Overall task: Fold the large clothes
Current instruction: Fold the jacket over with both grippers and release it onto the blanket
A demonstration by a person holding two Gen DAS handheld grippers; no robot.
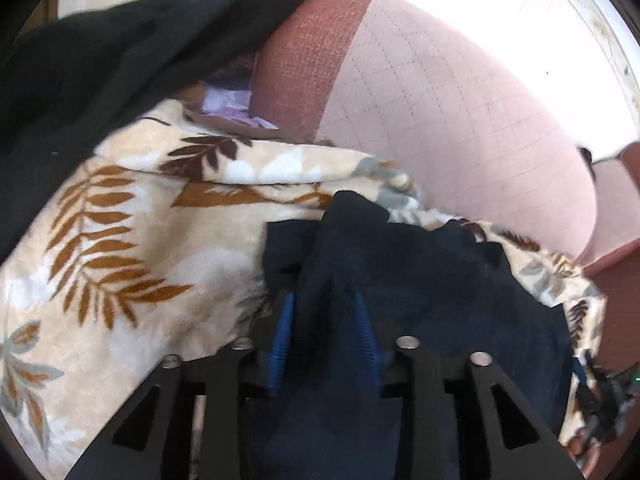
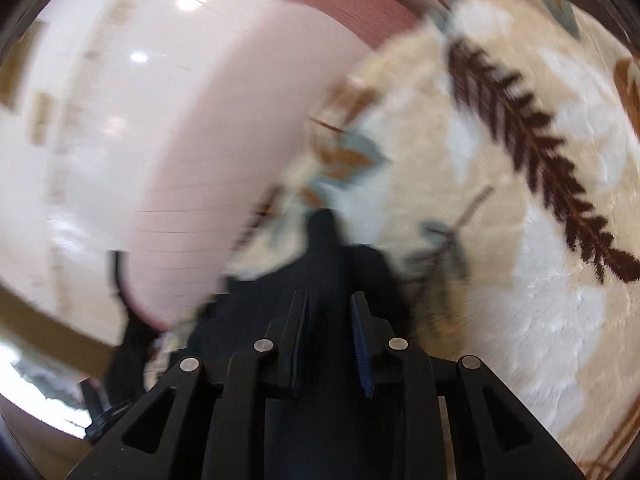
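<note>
The left gripper (image 1: 326, 312) was clamped on a bunched fold of the dark navy garment (image 1: 420, 280), the cloth pinched between its blue-padded fingers (image 1: 282, 340) and spilling back over the frame. The garment lay on the leaf-patterned blanket (image 1: 160, 220), near that blanket's edge where it met the pink quilted mattress (image 1: 460, 120). A black garment (image 1: 100, 48) was heaped at the blanket's far left corner, leaving the middle of the blanket bare. In the right wrist view, which was badly blurred, the right gripper (image 2: 330, 312) seemed to hold the same navy garment (image 2: 328, 248) between its fingers (image 2: 360, 340). Bare blanket (image 2: 520, 280) spread wide to its right, with the pink mattress (image 2: 224, 160) to its left.
</note>
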